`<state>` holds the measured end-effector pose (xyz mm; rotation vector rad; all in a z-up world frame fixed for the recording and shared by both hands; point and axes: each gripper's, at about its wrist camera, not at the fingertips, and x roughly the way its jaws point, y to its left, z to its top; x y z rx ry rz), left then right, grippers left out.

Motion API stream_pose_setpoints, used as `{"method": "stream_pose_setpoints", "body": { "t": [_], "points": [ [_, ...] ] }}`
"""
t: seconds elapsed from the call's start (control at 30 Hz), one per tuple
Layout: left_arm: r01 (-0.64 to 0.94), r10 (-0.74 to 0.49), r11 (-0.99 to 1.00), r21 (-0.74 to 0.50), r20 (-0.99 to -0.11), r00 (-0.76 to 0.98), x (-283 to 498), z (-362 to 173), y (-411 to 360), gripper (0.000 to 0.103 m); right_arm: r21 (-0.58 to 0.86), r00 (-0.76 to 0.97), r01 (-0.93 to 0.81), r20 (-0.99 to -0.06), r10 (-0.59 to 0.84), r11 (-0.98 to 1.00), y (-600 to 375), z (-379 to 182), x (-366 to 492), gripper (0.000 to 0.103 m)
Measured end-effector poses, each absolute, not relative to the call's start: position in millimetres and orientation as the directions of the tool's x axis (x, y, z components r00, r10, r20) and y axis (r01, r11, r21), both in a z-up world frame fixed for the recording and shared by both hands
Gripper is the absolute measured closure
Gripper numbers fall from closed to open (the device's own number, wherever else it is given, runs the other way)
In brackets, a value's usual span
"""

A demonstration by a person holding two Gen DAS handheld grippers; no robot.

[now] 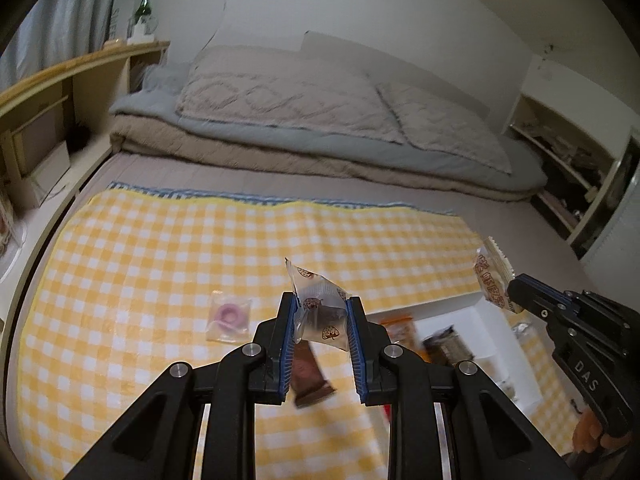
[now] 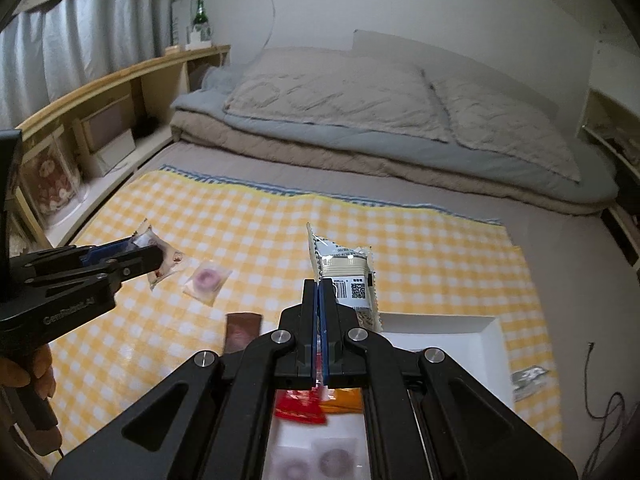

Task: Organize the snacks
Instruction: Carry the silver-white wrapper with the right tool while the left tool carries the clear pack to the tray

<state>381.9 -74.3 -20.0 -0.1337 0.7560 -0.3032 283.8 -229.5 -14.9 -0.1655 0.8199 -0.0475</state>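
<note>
Both grippers aloft over yellow checked cloth, each holding a snack.
Left gripper pinches clear strawberry-print packet; right gripper pressed on cream wafer packet, above white tray at right.

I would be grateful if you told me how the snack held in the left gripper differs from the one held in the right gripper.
The clear strawberry-print packet in the left gripper is see-through with a dark cake inside; the wafer packet in the right gripper is opaque, with a barcode label. The strawberry-print packet is squat and held across its body; the wafer packet is long and pinched at one edge. Both are sealed and lifted off the checked cloth.
</note>
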Motion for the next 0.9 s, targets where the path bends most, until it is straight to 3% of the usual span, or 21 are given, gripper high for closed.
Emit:
{"method": "stream_pose_setpoints", "body": {
  "t": [0.43, 0.9],
  "points": [
    [0.332, -0.404, 0.913, -0.237, -0.646, 0.648, 367.8, -9.8, -160.2, 0.079, -0.191, 0.692, 0.089, -0.694, -0.198, 0.978, -313.4, 18.6, 250.1, 0.102],
    [0.417, -0.514, 0.85, -0.321, -0.68, 0.523, 406.1, -48.8, -265.3, 0.079, -0.144, 0.634, 0.212, -0.732, -0.249, 0.966, -413.6, -3.3, 231.9, 0.102]
  ]
}}
